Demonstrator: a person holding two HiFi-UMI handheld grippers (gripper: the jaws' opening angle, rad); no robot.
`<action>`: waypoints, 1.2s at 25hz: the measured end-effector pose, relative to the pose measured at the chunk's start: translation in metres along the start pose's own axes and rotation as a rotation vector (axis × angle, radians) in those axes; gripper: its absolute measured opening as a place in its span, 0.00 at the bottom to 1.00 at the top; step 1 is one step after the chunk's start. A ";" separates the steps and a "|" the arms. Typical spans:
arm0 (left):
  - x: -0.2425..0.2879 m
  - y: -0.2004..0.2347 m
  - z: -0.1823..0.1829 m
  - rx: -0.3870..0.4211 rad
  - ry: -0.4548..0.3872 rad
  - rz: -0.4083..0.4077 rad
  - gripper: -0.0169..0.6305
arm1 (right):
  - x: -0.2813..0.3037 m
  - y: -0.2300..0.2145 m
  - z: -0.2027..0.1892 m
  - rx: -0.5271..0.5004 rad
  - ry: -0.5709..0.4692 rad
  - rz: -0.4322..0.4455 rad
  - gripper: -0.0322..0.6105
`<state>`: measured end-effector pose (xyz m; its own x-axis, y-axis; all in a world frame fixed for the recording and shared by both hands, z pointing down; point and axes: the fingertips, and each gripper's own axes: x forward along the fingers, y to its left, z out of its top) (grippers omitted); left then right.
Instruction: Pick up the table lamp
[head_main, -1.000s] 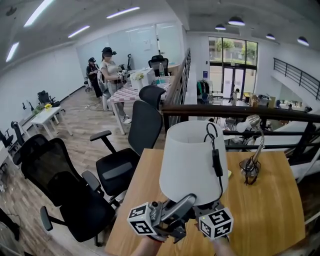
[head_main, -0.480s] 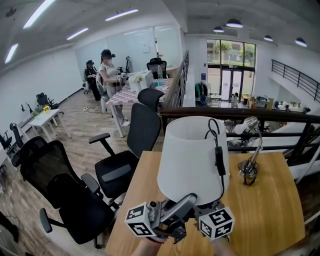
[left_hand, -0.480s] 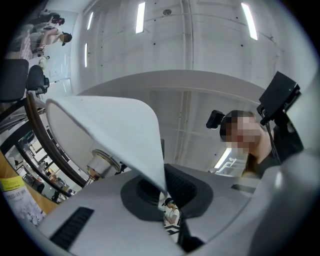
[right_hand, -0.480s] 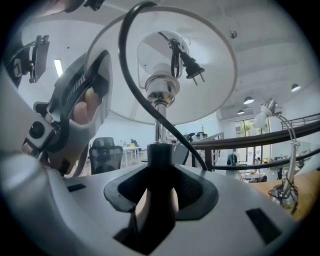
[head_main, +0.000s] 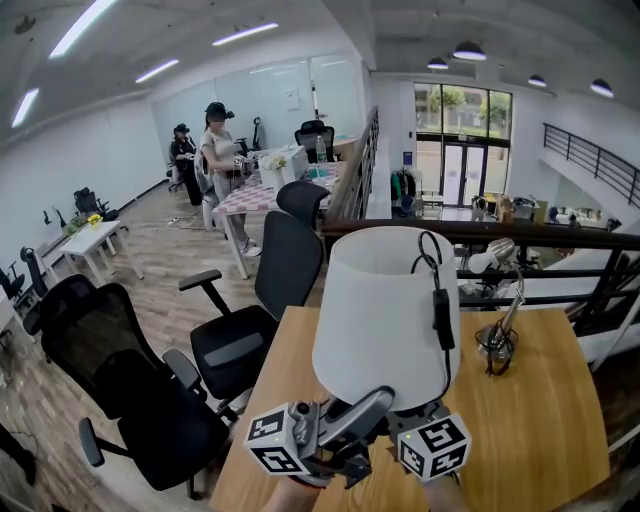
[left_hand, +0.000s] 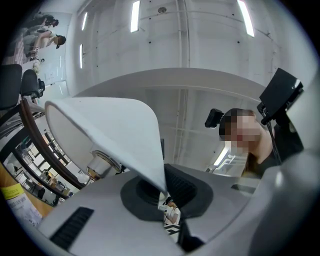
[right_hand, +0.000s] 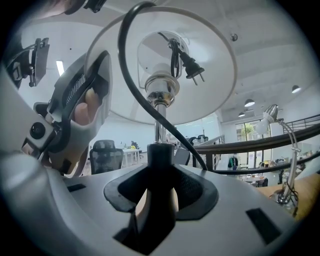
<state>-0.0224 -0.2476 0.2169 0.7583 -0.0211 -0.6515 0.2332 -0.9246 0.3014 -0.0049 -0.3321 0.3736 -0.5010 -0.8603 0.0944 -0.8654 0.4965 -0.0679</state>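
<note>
Table lamp (head_main: 385, 320) stands over the middle of the table's near edge, held between the two grippers. Its white shade (head_main: 380, 300) is upright, and its foot is hidden beneath the shade in every view, so I cannot tell whether it touches the wood.

The wooden table (head_main: 540, 420) is the largest thing here, with a dark railing (head_main: 520, 232) running behind its far edge. Black office chairs (head_main: 250, 320) crowd the floor off its left edge, and beyond them people (head_main: 222, 150) stand at other desks. Near the far right corner a chrome desk lamp (head_main: 500, 330) stands well apart from the held one.

The shade works as an open cup. Seen from below in the right gripper view, it holds the bulb socket and the black plug (right_hand: 192, 67), which dangles inside. The cord (head_main: 437, 310) loops over the top rim and runs down the outside with its inline switch.

The left gripper (head_main: 383, 400) reaches up under the shade, its jaws pinching the shade's thin lower edge (left_hand: 150, 150). The right gripper (right_hand: 159, 185) lies level, its jaws clamped on the stem (right_hand: 159, 155) just below the chrome rod.
</note>
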 end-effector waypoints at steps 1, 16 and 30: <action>0.000 -0.001 0.001 0.000 -0.001 0.000 0.04 | 0.000 0.000 0.001 -0.001 -0.001 -0.001 0.29; -0.001 -0.006 0.001 -0.007 -0.001 0.000 0.04 | -0.002 0.006 0.002 0.003 -0.006 -0.001 0.29; -0.010 -0.001 -0.010 -0.039 0.011 0.021 0.04 | -0.003 0.006 -0.015 0.025 0.016 -0.010 0.29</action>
<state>-0.0238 -0.2422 0.2298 0.7699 -0.0357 -0.6371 0.2407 -0.9085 0.3417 -0.0085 -0.3246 0.3880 -0.4925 -0.8632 0.1107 -0.8699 0.4846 -0.0913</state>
